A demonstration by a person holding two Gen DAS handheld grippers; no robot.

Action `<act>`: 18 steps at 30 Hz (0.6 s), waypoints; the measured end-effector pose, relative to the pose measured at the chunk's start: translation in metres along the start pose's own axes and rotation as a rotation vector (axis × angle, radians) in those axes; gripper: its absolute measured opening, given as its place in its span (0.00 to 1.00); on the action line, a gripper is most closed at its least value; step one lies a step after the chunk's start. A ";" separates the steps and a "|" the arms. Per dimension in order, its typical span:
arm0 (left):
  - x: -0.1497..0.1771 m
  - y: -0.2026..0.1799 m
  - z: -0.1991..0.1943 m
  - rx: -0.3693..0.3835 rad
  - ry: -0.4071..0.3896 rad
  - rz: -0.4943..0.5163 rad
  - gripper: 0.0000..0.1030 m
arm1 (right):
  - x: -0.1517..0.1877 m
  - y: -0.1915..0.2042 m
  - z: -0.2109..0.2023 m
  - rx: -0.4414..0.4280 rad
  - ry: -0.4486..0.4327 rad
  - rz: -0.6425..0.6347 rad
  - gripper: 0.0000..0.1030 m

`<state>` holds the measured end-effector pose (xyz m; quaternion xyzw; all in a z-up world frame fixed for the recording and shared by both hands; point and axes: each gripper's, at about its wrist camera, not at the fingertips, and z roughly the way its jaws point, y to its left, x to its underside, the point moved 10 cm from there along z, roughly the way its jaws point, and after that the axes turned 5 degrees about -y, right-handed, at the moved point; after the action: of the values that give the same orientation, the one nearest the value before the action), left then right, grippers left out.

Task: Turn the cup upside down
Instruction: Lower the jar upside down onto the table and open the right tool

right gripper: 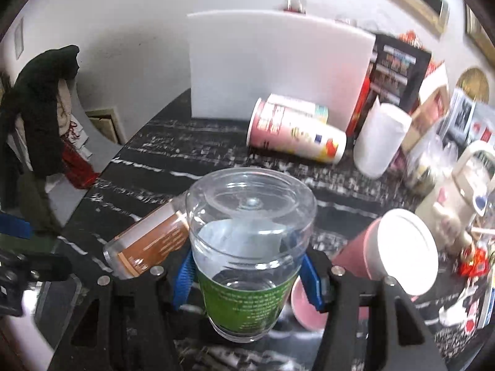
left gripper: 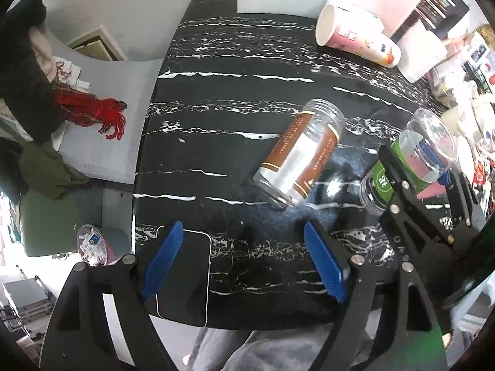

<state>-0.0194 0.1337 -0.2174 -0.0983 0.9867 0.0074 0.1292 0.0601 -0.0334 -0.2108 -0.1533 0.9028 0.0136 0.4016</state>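
A clear plastic cup with a green label (right gripper: pixel 247 290) is held between the blue pads (right gripper: pixel 184 273) of my right gripper (right gripper: pixel 247 266), which is shut on it. The cup is tilted over, its closed base pointing up and away and its mouth down toward the black marble table (left gripper: pixel 232 99). The left wrist view shows the same cup (left gripper: pixel 402 157) at the right, slanted in the right gripper (left gripper: pixel 414 167) above the table. My left gripper (left gripper: pixel 243 228) stands open over the table's near edge with nothing between its fingers.
A clear jar with a brown label (left gripper: pixel 300 154) lies on its side mid-table. Two printed paper cups (left gripper: pixel 355 35) lie at the back before a white board (right gripper: pixel 278 71). A pink paper cup (right gripper: pixel 386 253) lies right of the held cup. A phone (left gripper: pixel 182 275) rests near the front-left edge.
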 end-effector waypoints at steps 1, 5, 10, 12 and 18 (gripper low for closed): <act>-0.001 0.001 0.003 -0.003 0.001 -0.004 0.78 | 0.000 0.000 0.002 0.016 -0.020 -0.013 0.58; -0.008 0.005 0.009 -0.010 -0.014 -0.017 0.78 | -0.001 -0.002 0.009 0.084 -0.107 -0.045 0.58; -0.015 0.005 0.017 -0.007 -0.017 -0.020 0.78 | 0.003 -0.003 0.013 0.091 -0.144 -0.036 0.58; -0.016 0.002 0.019 -0.002 -0.020 -0.018 0.78 | 0.007 -0.005 0.013 0.091 -0.149 -0.010 0.58; -0.014 -0.010 0.020 0.004 -0.016 0.011 0.78 | 0.015 -0.016 0.004 0.134 -0.160 0.031 0.58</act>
<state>0.0014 0.1271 -0.2330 -0.0925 0.9861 0.0068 0.1375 0.0580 -0.0523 -0.2231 -0.1107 0.8690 -0.0284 0.4814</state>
